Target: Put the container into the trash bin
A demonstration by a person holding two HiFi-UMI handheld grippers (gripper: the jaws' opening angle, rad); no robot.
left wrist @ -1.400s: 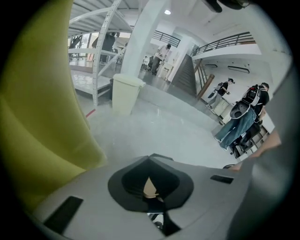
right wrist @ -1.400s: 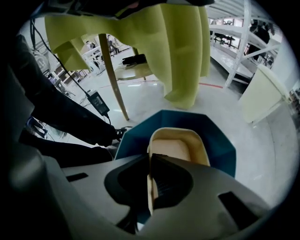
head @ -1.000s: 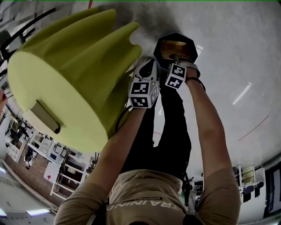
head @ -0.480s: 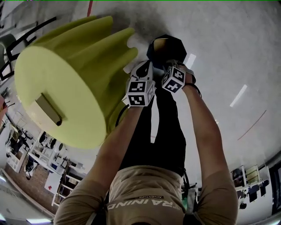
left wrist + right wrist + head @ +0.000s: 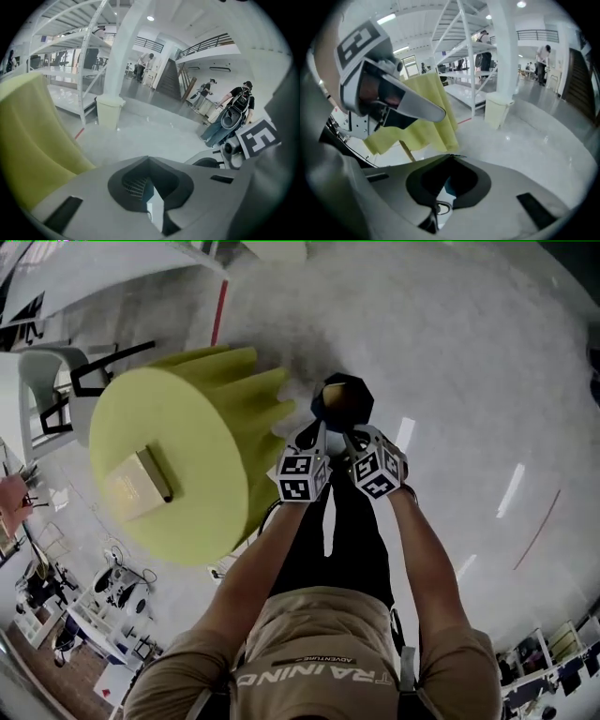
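A black trash bin (image 5: 342, 401) stands on the grey floor, and something tan-yellow shows inside its mouth; I cannot tell what it is. Both grippers hang side by side above and just in front of the bin, pointing down at it. My left gripper (image 5: 311, 439) is shut, its grey jaws meeting at the tip (image 5: 149, 158) with nothing between them. My right gripper (image 5: 362, 448) is shut too, its tip (image 5: 452, 157) empty. The right gripper view shows the left gripper (image 5: 389, 89) close at its upper left.
A big yellow-green stool (image 5: 173, 460) with a slot in its top stands right beside the bin, at the left. A white pillar (image 5: 123, 51) with a pale bin (image 5: 109, 111) at its foot, white racks and several people are farther off.
Both grippers have risen away from the bin's mouth, which now looks smaller and farther off. The stool also looks smaller as the head view pulls back.
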